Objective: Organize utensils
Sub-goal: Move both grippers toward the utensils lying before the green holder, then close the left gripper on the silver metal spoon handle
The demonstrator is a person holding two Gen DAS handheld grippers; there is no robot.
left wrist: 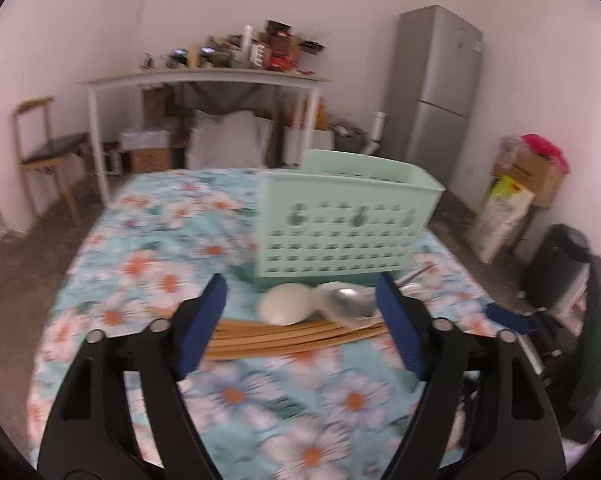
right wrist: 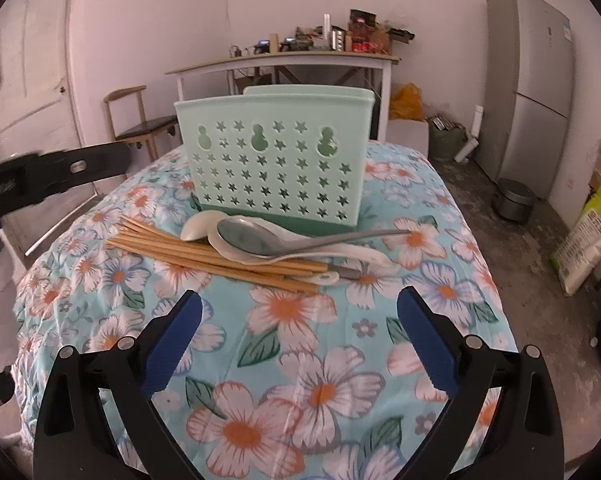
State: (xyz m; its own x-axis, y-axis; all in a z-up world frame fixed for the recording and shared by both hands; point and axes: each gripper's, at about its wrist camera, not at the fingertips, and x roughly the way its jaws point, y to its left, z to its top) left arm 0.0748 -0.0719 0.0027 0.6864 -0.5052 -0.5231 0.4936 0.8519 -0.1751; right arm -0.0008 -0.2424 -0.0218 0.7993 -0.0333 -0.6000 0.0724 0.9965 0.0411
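Right view only: star holes in holder (right wrist: pixel 274 164), metal spoon (right wrist: pixel 248 236) atop chopsticks (right wrist: pixel 220 258). Left view blurred. Both hand-held grippers (left wrist: pixel 302 312) (right wrist: pixel 300 316) released, empty.

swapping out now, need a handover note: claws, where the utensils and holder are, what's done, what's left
Left claw: open, empty, above the utensil pile.
Right claw: open, empty, short of the pile.
Green holder: upright on the floral tablecloth; no utensil shows above its rim.
In front of it, one heap: chopsticks, a white spoon and a metal spoon lying across them.
Done: nothing visibly sorted.
Left: move all utensils into the holder.
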